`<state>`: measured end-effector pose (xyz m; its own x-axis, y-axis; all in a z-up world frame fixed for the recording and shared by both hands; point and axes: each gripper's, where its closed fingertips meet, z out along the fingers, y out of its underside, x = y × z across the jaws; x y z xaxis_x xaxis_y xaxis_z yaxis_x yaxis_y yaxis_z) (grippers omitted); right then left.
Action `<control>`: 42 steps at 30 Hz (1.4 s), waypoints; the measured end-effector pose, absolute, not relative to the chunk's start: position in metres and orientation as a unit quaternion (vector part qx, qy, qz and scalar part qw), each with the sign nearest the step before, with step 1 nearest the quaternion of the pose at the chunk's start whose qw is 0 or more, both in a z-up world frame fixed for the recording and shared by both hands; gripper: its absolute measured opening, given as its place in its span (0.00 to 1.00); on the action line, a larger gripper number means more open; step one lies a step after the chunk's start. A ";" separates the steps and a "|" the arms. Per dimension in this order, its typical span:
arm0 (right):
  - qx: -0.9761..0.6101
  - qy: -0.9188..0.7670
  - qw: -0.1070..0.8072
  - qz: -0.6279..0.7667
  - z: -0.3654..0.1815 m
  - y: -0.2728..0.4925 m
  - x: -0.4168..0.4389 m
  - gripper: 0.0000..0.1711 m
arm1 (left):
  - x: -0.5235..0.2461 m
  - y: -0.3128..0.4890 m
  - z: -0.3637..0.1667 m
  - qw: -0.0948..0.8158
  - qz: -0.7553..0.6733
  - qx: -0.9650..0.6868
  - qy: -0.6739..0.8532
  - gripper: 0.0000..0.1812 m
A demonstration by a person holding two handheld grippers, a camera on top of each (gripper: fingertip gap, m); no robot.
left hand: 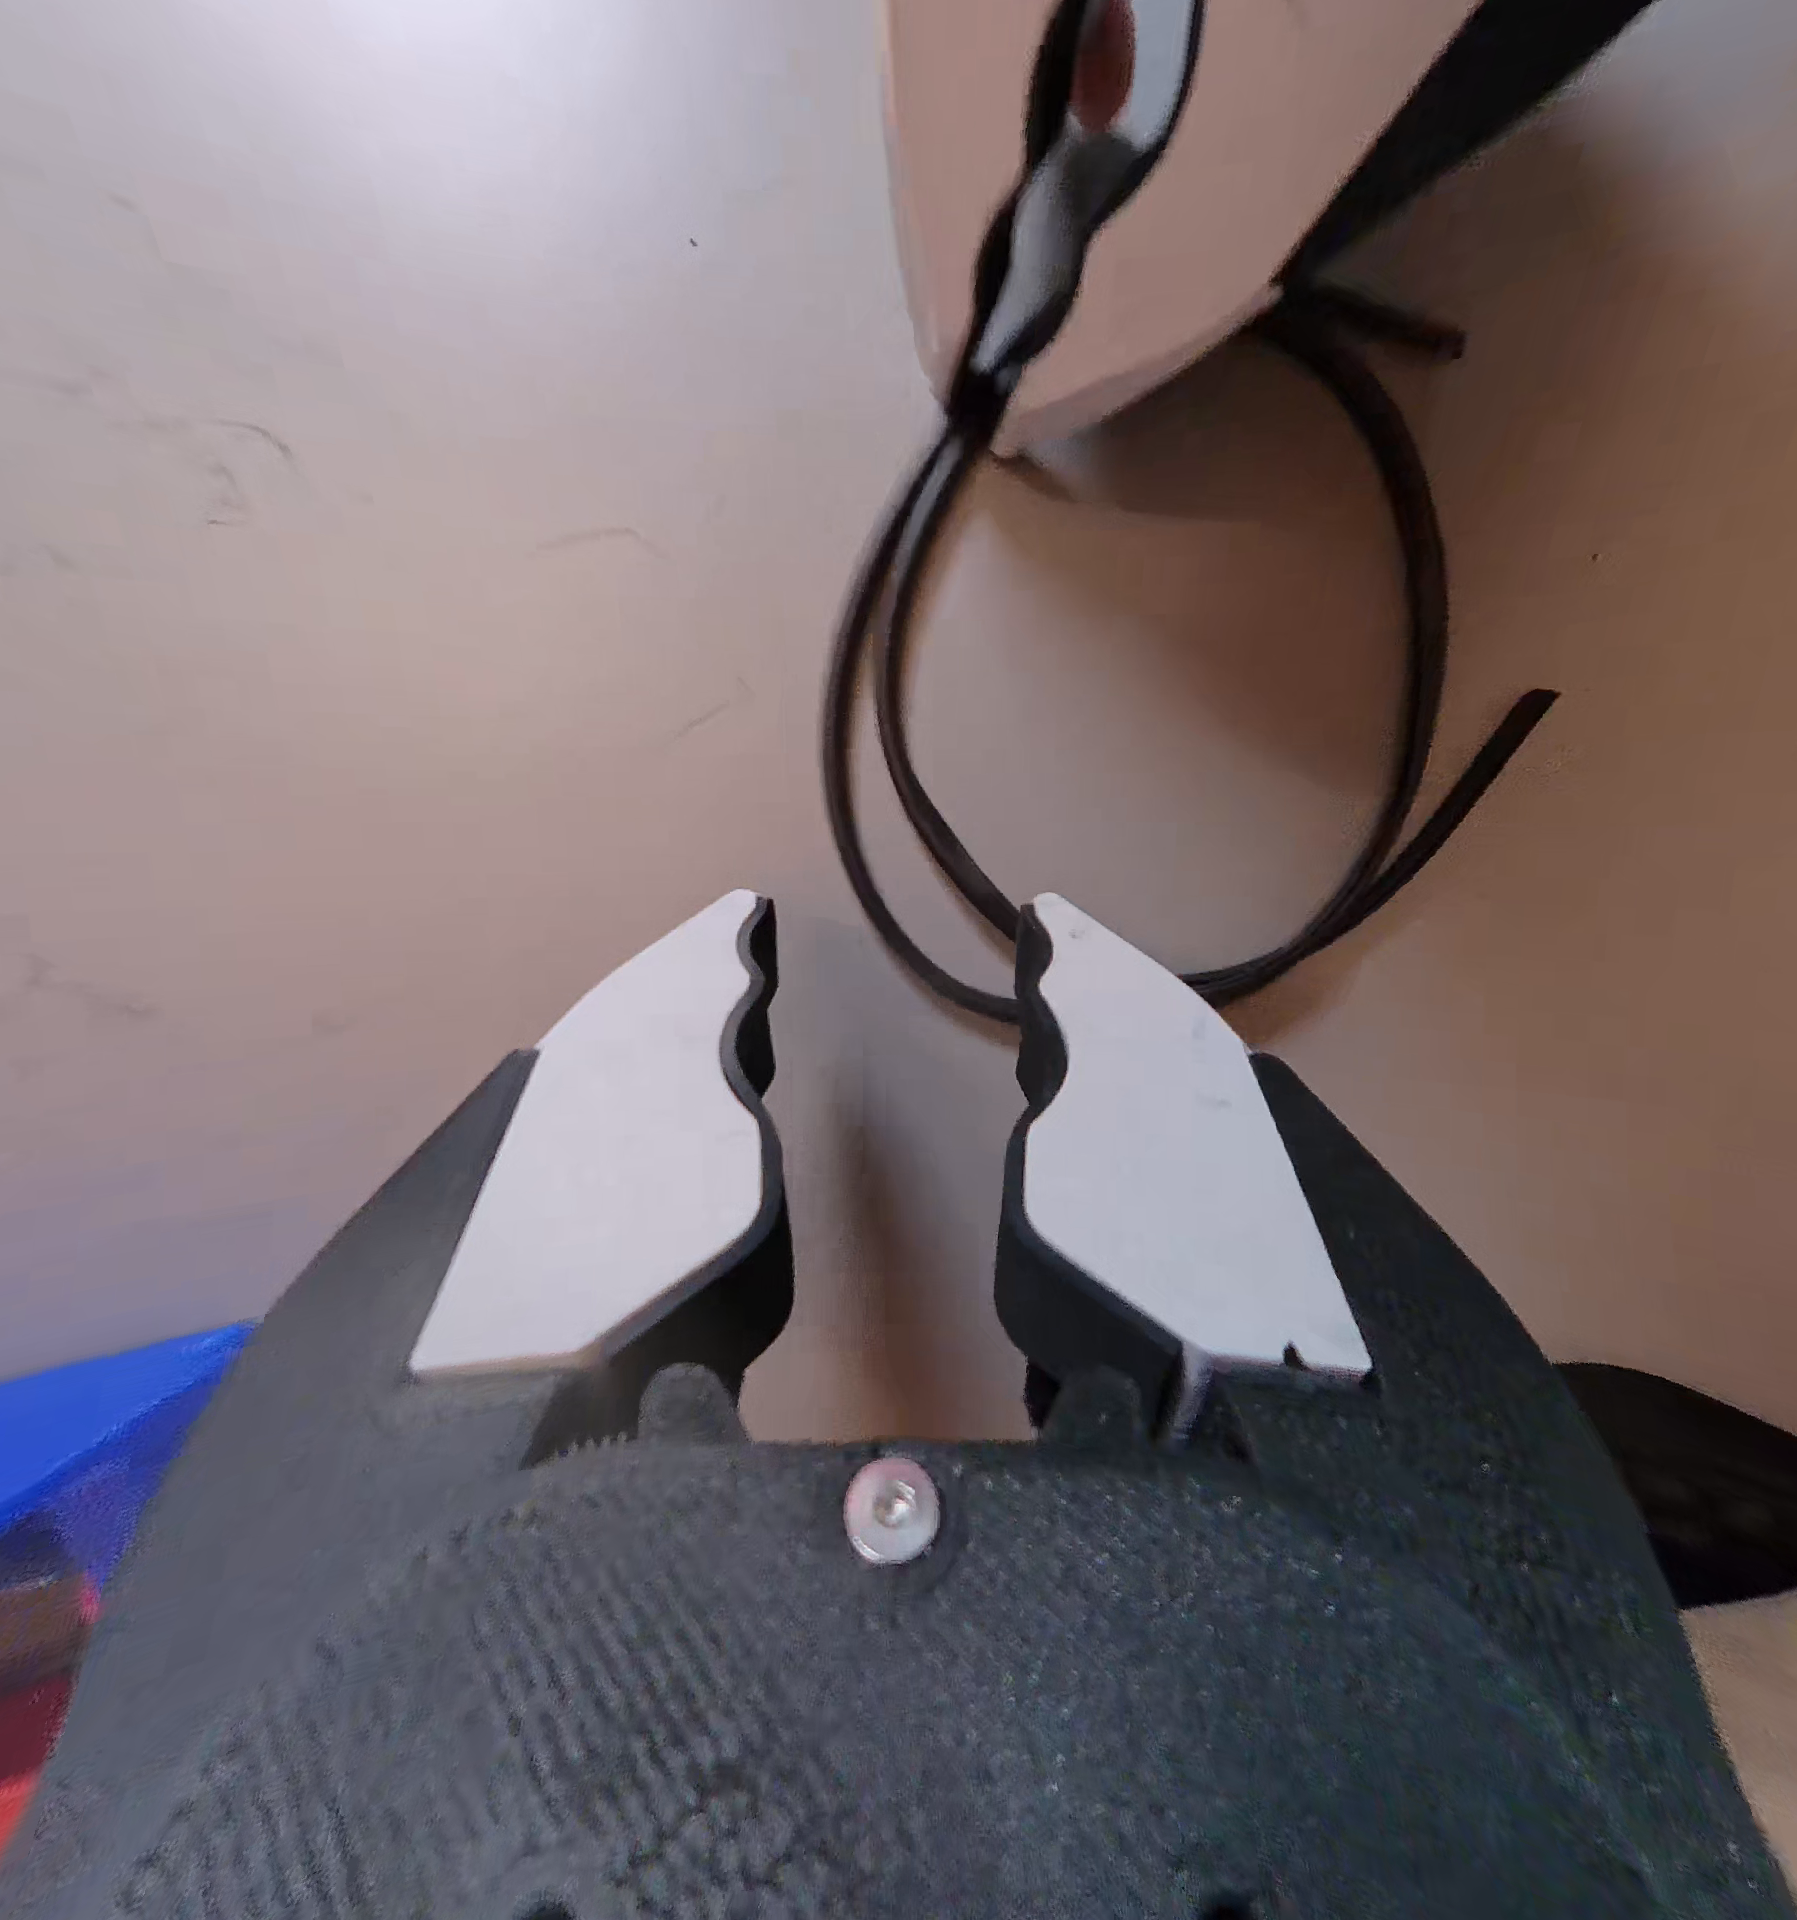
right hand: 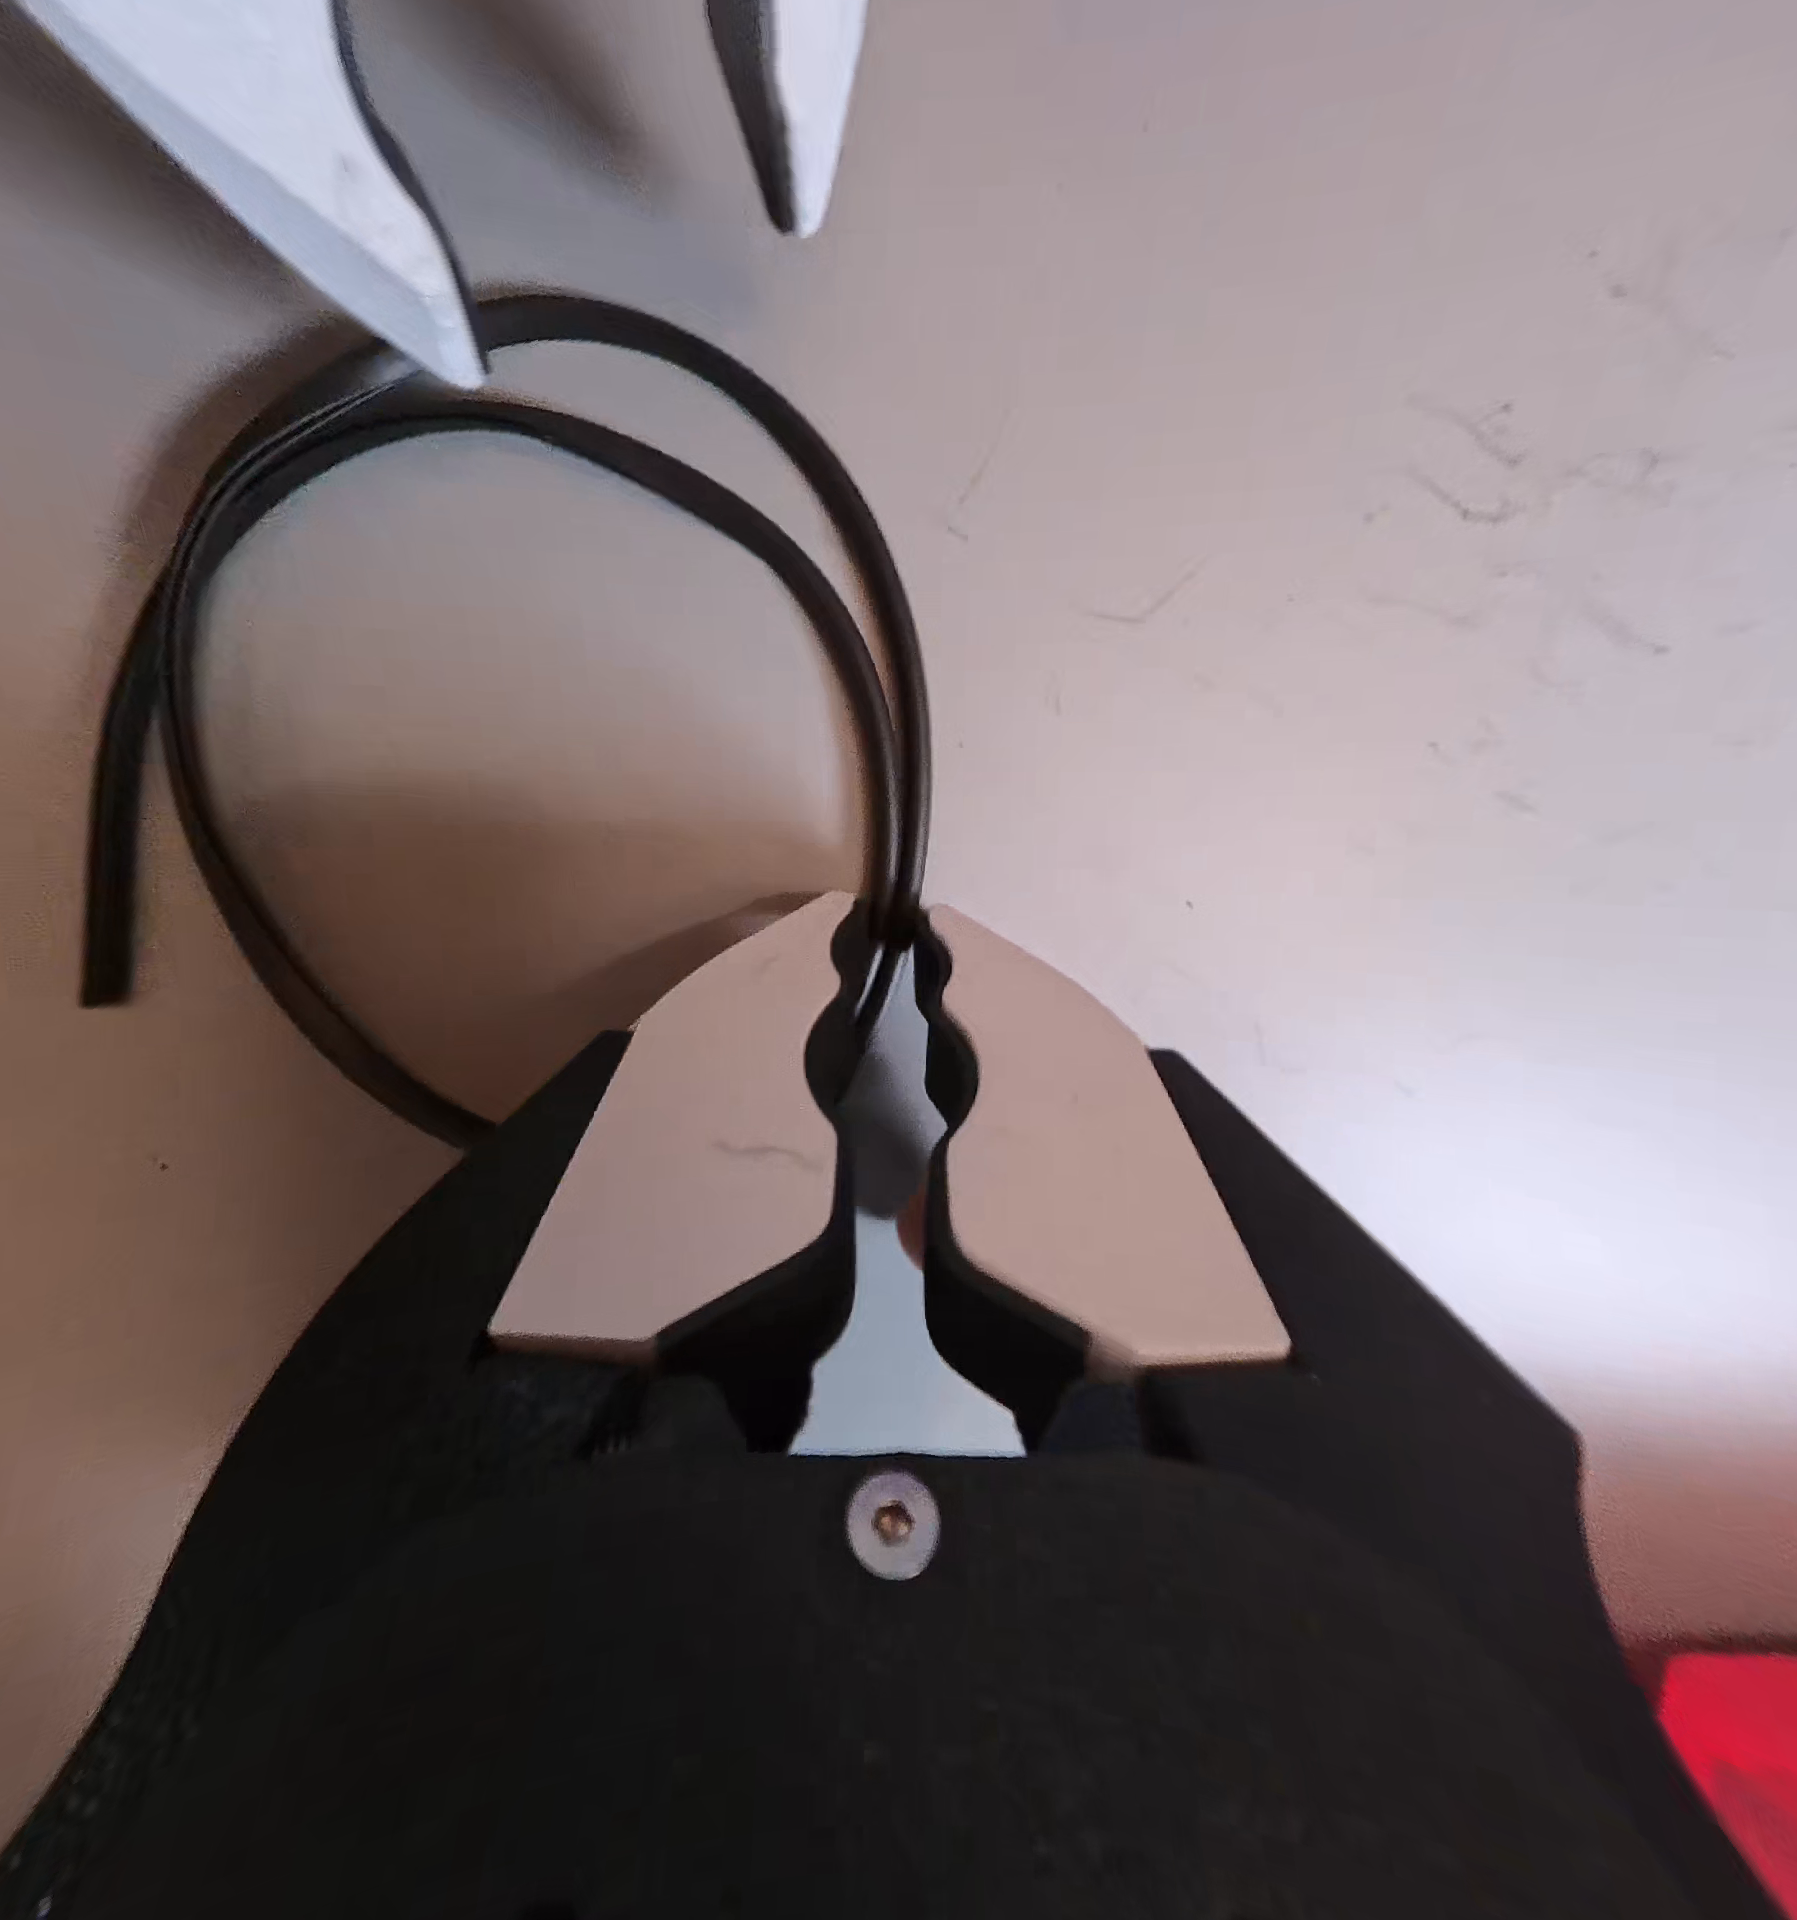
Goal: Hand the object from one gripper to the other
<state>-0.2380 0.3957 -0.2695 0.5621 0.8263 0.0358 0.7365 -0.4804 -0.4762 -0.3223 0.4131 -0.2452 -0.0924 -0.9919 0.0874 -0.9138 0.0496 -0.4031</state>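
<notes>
Black cable loop (right hand: 520, 436) pinched by right hand-held gripper (right hand: 889, 920); left hand-held gripper (left hand: 894, 925) parted beside it

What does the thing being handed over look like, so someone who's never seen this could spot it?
Start at the beige tabletop, then find the right gripper, shut at its tips. Pinched there is the black cord, a thin doubled strand curving into a loop with loose ends, beside the open left gripper. Nothing else here is thin, black and looped.

A scuffed beige tabletop (left hand: 354, 623) — blue (left hand: 63, 1434) and red (right hand: 1767, 1787) items at its edges.
</notes>
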 end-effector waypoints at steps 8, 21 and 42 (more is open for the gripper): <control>-0.813 -0.463 0.342 0.088 -0.158 0.392 -0.221 0.04 | -0.315 0.455 -0.125 0.394 -0.234 -0.624 0.633 0.20; -0.906 -0.207 0.241 -0.279 -0.074 0.474 0.082 0.08 | -0.331 0.462 -0.036 0.558 -0.273 -0.576 0.531 0.19; -0.730 -0.186 0.636 0.169 -0.159 0.377 -0.141 0.24 | -0.441 0.582 -0.090 0.482 -0.115 -0.768 0.405 0.16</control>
